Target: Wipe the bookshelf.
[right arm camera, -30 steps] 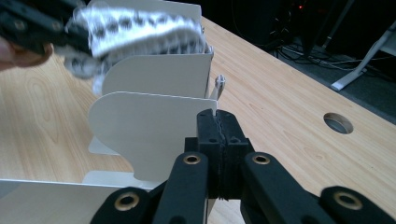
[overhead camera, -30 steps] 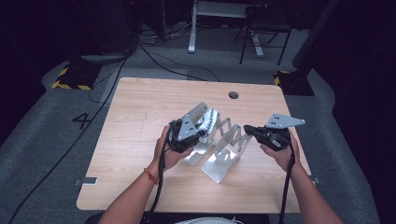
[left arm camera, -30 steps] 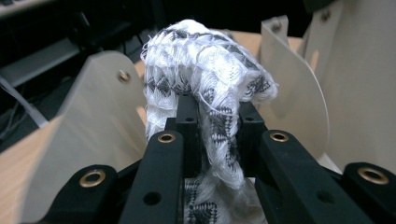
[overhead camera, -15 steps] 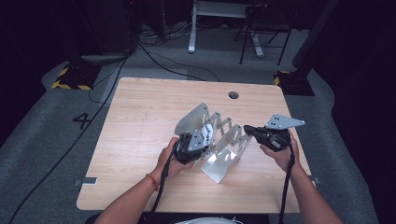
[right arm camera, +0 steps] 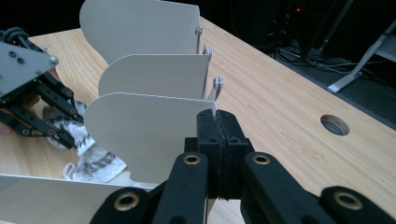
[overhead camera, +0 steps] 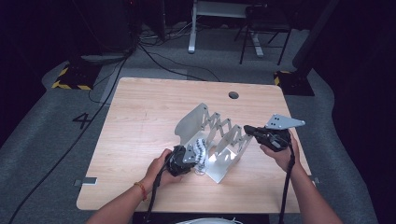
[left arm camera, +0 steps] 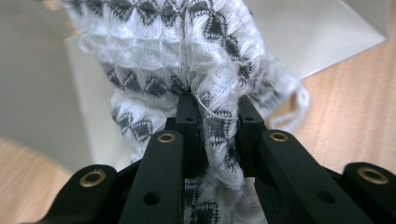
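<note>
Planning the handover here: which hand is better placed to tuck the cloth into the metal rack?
Left. Its claw is clamped on the cloth beside the rack; the right claw is shut on a rack plate.

Wooden table [overhead camera: 140, 121] bearing metal accordion rack [overhead camera: 219, 135], patterned cloth [overhead camera: 200, 151].

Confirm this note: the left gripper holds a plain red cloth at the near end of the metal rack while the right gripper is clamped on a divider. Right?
Not quite. The cloth in the left gripper is white with a grey pattern, not plain red, as the left gripper view shows. The right gripper is indeed clamped on a divider of the metal rack.
</note>
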A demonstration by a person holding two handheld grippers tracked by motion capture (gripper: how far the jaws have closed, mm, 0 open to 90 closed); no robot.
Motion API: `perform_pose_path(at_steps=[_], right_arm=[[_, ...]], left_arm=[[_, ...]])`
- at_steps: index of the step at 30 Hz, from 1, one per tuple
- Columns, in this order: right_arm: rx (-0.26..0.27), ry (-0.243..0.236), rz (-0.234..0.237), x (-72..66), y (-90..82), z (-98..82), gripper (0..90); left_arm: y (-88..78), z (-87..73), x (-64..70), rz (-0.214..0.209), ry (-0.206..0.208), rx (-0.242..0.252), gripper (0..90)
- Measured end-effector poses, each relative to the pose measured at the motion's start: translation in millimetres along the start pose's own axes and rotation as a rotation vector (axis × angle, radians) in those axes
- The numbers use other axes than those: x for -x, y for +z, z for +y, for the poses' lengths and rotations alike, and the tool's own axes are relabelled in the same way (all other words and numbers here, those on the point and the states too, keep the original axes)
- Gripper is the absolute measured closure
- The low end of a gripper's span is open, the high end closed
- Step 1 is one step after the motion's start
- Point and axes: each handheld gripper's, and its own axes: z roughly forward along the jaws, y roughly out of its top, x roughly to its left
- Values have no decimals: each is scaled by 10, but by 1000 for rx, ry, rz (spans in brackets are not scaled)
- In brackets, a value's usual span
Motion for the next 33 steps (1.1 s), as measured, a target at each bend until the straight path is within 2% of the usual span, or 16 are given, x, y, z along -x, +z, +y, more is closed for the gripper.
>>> perform_pose_path(at_steps=[1,4,6,8,10,17,20,23,25,28,30,33], right_arm=[[0,0,1,2,1,1,897],[-2,-3,-2,0,6,5,898],[-1,-1,-1,0,7,6,898],[-1,-1,0,1,8,5,898],[0,-3,-1,0,7,4,898],[0,-1,-6,-7,2,0,898],[1,-3,-6,-7,2,0,898],[3,-3,-4,-3,3,-2,898],[4,-2,-4,-3,4,-3,898],[4,-3,-3,-4,3,-3,898],[4,-4,-3,-3,4,-3,899],[3,-6,-5,-6,7,-1,899]], left_arm=[[-25,-7,-38,9,-30,29,771],[-90,42,-128,41,-73,105,771],[-155,128,-163,66,-75,151,770],[-217,216,-186,72,-77,194,770],[-286,344,-205,91,-60,234,771],[-503,684,-296,121,-87,397,771],[-551,764,-319,139,-80,416,771],[-499,767,-318,135,-74,399,772],[-424,725,-298,108,-66,389,772],[-315,645,-254,94,-53,352,772],[-249,582,-233,75,-66,341,772],[-185,519,-202,79,-47,299,770]])
